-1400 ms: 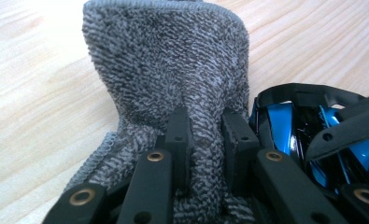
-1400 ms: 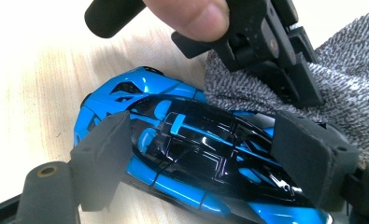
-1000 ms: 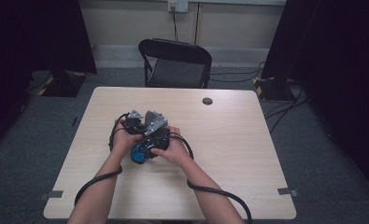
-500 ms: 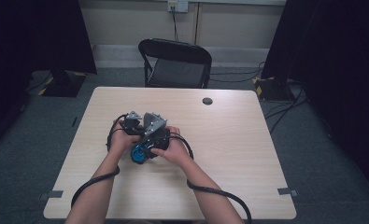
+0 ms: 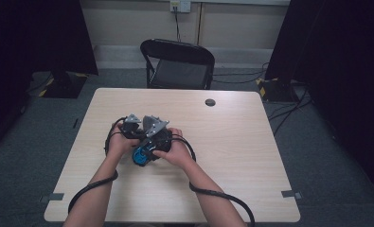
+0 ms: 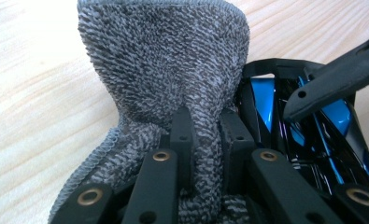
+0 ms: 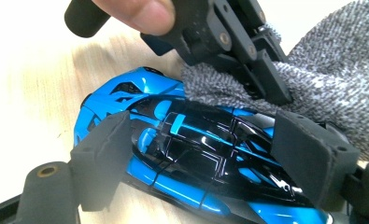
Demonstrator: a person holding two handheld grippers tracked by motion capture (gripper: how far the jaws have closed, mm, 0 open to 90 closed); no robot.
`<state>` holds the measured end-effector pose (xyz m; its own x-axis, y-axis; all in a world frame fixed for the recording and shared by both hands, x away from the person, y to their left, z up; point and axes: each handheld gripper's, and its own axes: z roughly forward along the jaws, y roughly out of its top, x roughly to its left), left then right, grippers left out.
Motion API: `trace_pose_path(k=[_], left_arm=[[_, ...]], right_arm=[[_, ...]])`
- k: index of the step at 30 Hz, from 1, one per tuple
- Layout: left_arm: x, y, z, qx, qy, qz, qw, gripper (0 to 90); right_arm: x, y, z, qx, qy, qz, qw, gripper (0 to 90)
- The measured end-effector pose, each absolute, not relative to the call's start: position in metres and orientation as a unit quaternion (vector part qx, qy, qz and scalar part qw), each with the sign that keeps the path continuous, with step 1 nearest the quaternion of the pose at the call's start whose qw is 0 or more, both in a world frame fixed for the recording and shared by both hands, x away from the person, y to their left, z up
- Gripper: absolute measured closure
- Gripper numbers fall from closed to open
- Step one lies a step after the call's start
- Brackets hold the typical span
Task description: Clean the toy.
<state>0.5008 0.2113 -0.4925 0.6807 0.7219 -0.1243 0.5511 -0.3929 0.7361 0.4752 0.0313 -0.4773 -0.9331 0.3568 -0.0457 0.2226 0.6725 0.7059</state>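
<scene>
One glossy blue-and-black toy car (image 7: 191, 154), hard-shelled with sharp angular panels, lies on the pale wood-grain counter (image 5: 251, 142) nearer its left edge. The right gripper (image 7: 205, 154) has its matte black fingers clamped on the car's sides. One nubby grey terry cloth (image 6: 168, 74) is pinched in the left gripper (image 6: 205, 140), fingers narrow, touching the car.

Free room and obstacles. The left gripper (image 5: 136, 128) and right gripper (image 5: 152, 137) meet over the table (image 5: 251, 142). Between them, the grey cloth (image 6: 173, 88) and blue toy car (image 7: 191, 149) block any passage. Beyond the grippers, bare tabletop lies open to the far edge; a small dark disc (image 5: 210, 102) sits well apart, and a chair (image 5: 177, 64) stands behind the table.
</scene>
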Motion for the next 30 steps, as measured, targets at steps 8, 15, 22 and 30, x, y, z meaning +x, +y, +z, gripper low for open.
trace_pose_path(k=[8, 15, 22, 30], left_arm=[[0.494, 0.218, -0.492, 0.826, 0.387, 0.106, 0.396, 78.2], [0.488, 0.224, -0.491, 0.828, 0.387, 0.104, 0.392, 78.2], [0.481, 0.231, -0.491, 0.825, 0.391, 0.102, 0.394, 78.2], [0.473, 0.239, -0.492, 0.820, 0.398, 0.102, 0.398, 78.2]], right_arm=[[0.475, 0.031, -0.478, 0.160, 0.909, 0.373, 0.091, 20.6], [0.474, 0.032, -0.477, 0.160, 0.910, 0.372, 0.091, 20.6], [0.474, 0.032, -0.477, 0.159, 0.910, 0.371, 0.091, 20.6], [0.473, 0.033, -0.477, 0.158, 0.910, 0.371, 0.090, 20.6]])
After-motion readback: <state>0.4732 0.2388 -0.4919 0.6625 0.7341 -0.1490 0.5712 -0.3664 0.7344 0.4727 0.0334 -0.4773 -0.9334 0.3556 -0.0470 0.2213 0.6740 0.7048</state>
